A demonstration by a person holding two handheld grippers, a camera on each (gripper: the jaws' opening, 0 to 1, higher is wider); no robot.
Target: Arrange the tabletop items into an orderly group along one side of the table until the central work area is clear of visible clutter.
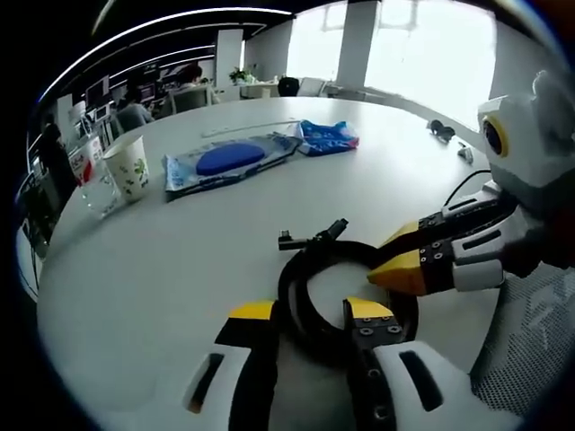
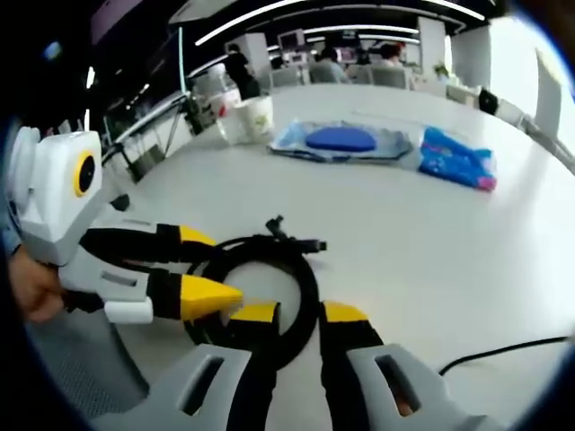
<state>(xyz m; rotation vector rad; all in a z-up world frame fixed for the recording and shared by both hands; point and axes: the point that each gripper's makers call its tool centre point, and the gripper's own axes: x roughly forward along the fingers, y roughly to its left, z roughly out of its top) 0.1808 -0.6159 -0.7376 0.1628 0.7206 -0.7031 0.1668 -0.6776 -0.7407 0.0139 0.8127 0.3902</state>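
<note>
A coiled black cable (image 1: 310, 283) (image 2: 269, 269) lies on the white table (image 1: 180, 260) (image 2: 422, 242), its plug ends pointing away from me. My left gripper (image 1: 310, 311) stands open, and the coil's near edge lies between its yellow-tipped jaws. It enters the right gripper view from the left (image 2: 202, 265), straddling the coil's left side. My right gripper (image 2: 301, 312) has its jaws narrowed onto the near part of the coil. In the left gripper view it reaches in from the right (image 1: 400, 256), pinching the coil's right side.
Farther back lie a flat blue-and-clear packet (image 1: 229, 162) (image 2: 341, 141) and a small blue bag (image 1: 326, 136) (image 2: 458, 157). A paper cup (image 1: 128, 166) (image 2: 256, 115) and a glass (image 1: 90, 180) stand near the far edge. A thin black wire (image 2: 503, 350) runs alongside, and a mesh chair back (image 1: 530, 341) is close by.
</note>
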